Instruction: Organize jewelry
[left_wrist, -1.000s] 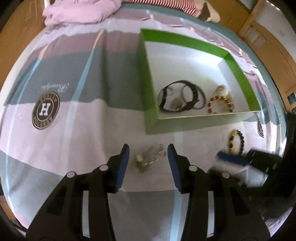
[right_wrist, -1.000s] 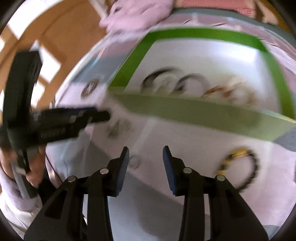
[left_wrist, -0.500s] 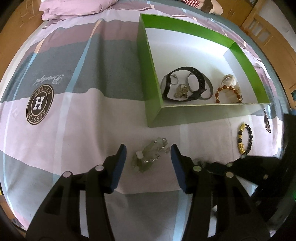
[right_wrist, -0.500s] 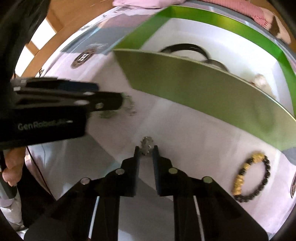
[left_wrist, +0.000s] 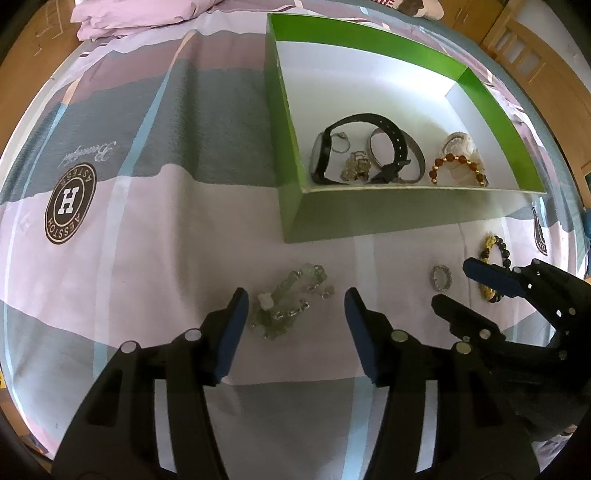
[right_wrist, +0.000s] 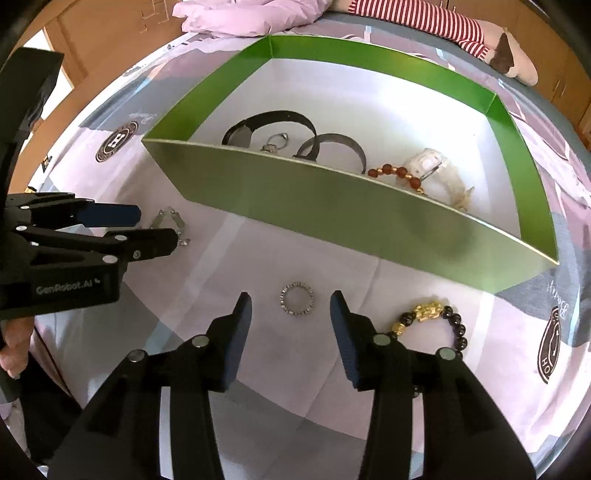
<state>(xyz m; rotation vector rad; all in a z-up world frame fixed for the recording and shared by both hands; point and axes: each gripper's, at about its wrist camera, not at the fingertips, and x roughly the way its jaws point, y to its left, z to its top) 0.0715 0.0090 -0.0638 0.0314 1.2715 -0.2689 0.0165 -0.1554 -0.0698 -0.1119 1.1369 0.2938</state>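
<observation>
Left hand-held gripper (left_wrist: 293, 308): jaws spread wide, empty, low over the bed sheet (left_wrist: 147, 229) and pointing toward the green box (left_wrist: 369, 210). The pale green bead bracelet (left_wrist: 288, 302) lies loose on the sheet between the two fingers; can't tell if the left pad touches it.

Right hand-held gripper (right_wrist: 291, 312): also wide open, holding nothing, angled down at the sheet. The small silver ring (right_wrist: 297, 298) lies flat between its fingertips, clear of both pads. From the left wrist view this gripper comes in from the right, its near finger just beside the ring.

Black-and-gold bead bracelet (right_wrist: 434, 319) is on the sheet right of the right gripper, partly hidden behind its right finger, near the box's near wall.

A person's hand (right_wrist: 13, 347) grips the left tool at the far left edge of the right wrist view.

Inside the box, against the near wall: black watch (left_wrist: 351, 147) at left, grey strap (left_wrist: 397, 155) next to it, small metallic pieces between them, then red-brown bead bracelet (left_wrist: 456, 168) and white watch (right_wrist: 434, 170) at right.
</observation>
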